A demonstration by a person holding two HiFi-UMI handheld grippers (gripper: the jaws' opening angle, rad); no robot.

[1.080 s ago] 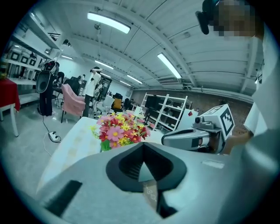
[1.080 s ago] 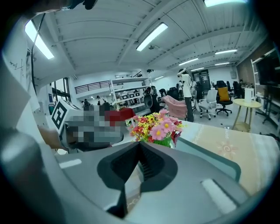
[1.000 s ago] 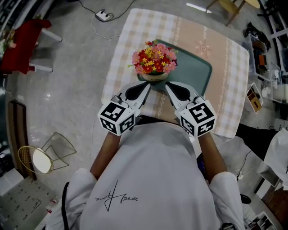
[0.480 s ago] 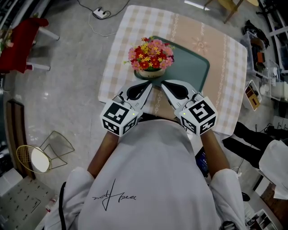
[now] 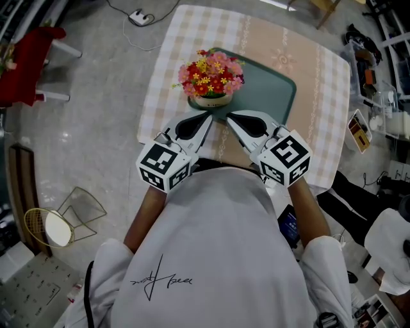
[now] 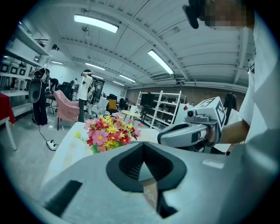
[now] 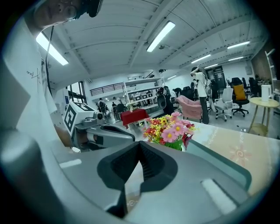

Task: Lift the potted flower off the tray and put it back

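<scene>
The potted flower (image 5: 209, 80), a cream pot of red, pink and yellow blooms, stands on the near left part of the dark green tray (image 5: 272, 96) on the checked tablecloth. My left gripper (image 5: 206, 117) points at the pot from the near left, shut and empty, its tip just short of the pot. My right gripper (image 5: 230, 117) points in from the near right, also shut and empty. The flowers (image 6: 109, 133) show ahead in the left gripper view, and the flowers (image 7: 169, 128) ahead in the right gripper view. Neither gripper touches the pot.
The small table (image 5: 320, 83) stands on a grey floor. A red-covered stool (image 5: 29, 64) and a wire chair (image 5: 61, 224) are to the left, a power strip (image 5: 137, 17) beyond the table, and cluttered shelves (image 5: 378, 96) to the right.
Both grippers have stayed shut and close to the pot. The head view has shifted slightly, so the table sits a little higher in the picture.
</scene>
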